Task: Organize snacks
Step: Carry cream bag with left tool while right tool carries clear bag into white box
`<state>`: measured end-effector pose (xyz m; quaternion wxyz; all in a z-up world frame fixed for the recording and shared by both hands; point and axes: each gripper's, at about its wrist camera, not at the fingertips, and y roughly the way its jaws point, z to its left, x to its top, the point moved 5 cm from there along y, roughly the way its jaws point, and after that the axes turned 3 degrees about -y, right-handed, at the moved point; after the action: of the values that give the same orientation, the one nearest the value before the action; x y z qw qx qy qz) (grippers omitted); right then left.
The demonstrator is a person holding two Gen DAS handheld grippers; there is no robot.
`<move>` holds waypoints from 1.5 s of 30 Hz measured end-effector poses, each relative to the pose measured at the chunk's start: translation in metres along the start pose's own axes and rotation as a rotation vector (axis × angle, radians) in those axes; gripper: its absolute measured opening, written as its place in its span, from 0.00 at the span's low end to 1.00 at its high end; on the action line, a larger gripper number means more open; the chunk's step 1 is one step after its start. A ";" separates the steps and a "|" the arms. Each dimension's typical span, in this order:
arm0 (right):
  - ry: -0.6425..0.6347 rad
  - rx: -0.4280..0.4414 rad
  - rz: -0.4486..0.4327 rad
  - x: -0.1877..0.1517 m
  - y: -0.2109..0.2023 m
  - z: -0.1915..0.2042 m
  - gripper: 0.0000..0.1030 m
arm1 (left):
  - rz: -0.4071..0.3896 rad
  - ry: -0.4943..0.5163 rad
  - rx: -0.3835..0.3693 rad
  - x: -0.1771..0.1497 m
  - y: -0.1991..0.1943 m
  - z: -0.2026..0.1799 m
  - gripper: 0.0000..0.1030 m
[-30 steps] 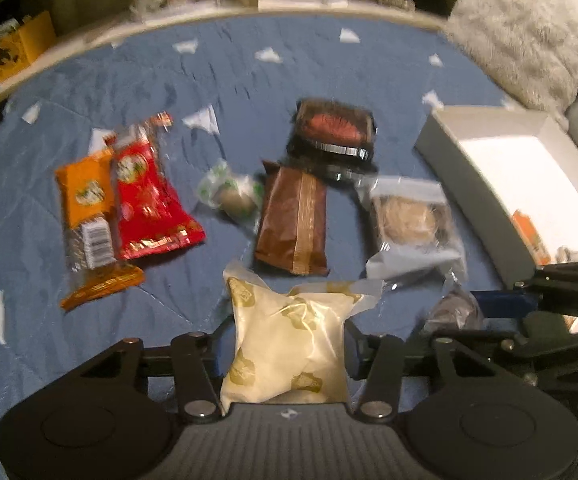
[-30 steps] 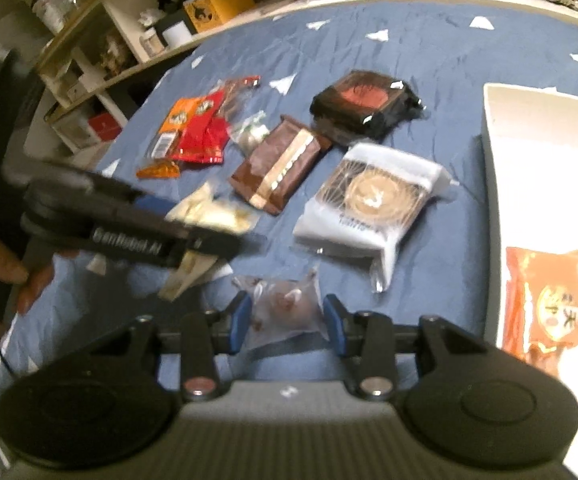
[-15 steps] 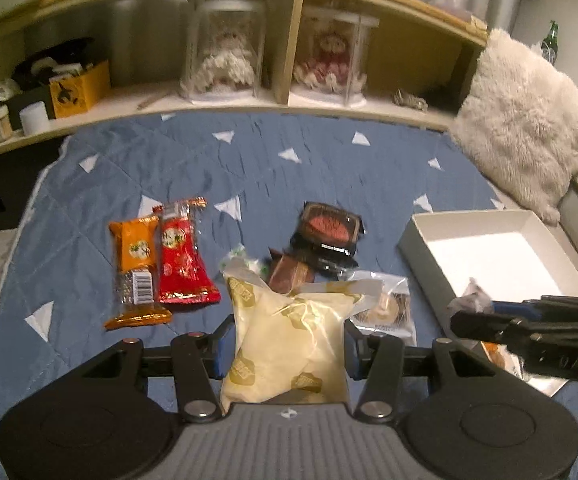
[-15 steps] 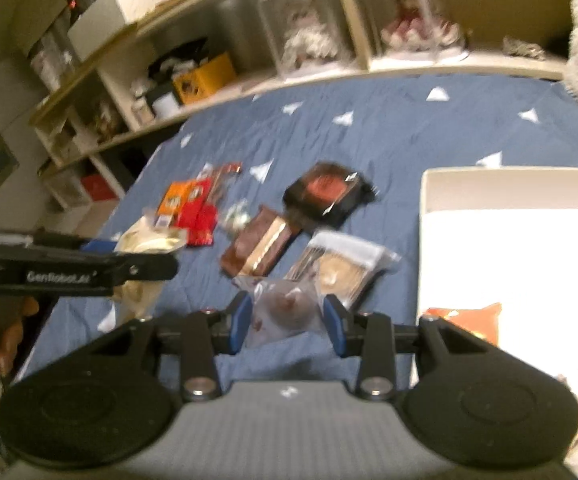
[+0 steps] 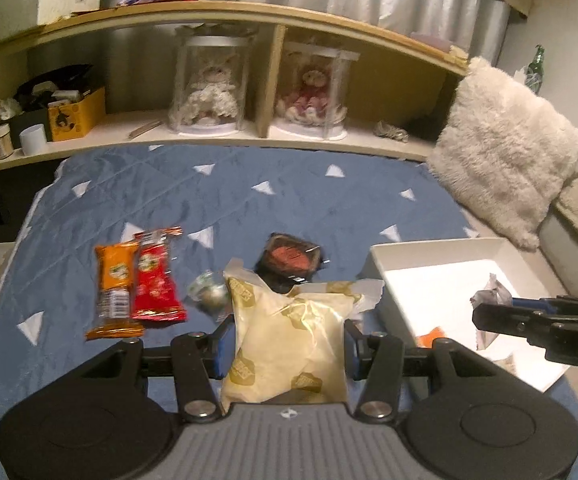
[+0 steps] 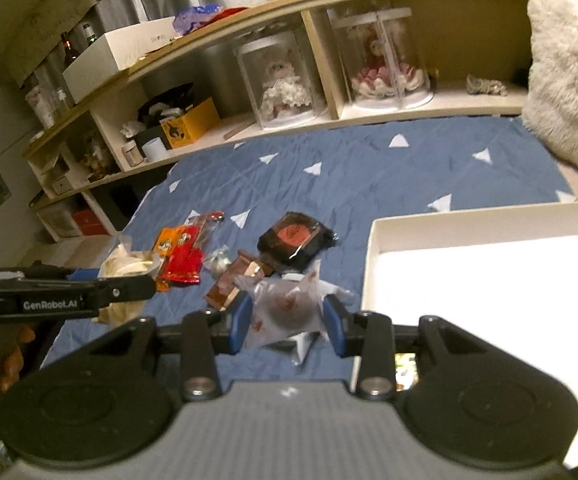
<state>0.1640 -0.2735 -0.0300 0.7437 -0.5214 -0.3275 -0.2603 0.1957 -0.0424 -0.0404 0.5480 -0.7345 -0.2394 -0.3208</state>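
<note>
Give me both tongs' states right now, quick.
Left tongs: closed on the cream snack bag.
Right tongs: closed on the clear-wrapped brown snack.

Your left claw (image 5: 287, 346) grips a cream packet (image 5: 285, 344); your right claw (image 6: 289, 322), raised level alongside, pinches a clear packet (image 6: 287, 308).
</note>
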 end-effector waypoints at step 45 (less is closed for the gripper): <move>0.254 -0.255 0.028 -0.097 -0.124 -0.249 0.44 | 0.292 -0.409 -0.507 -0.076 0.160 -0.272 0.51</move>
<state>0.0640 -0.5441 -0.0885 0.7107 -0.5788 -0.1878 -0.3530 0.2000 -0.3486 -0.1482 0.3294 -0.9225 -0.1494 -0.1348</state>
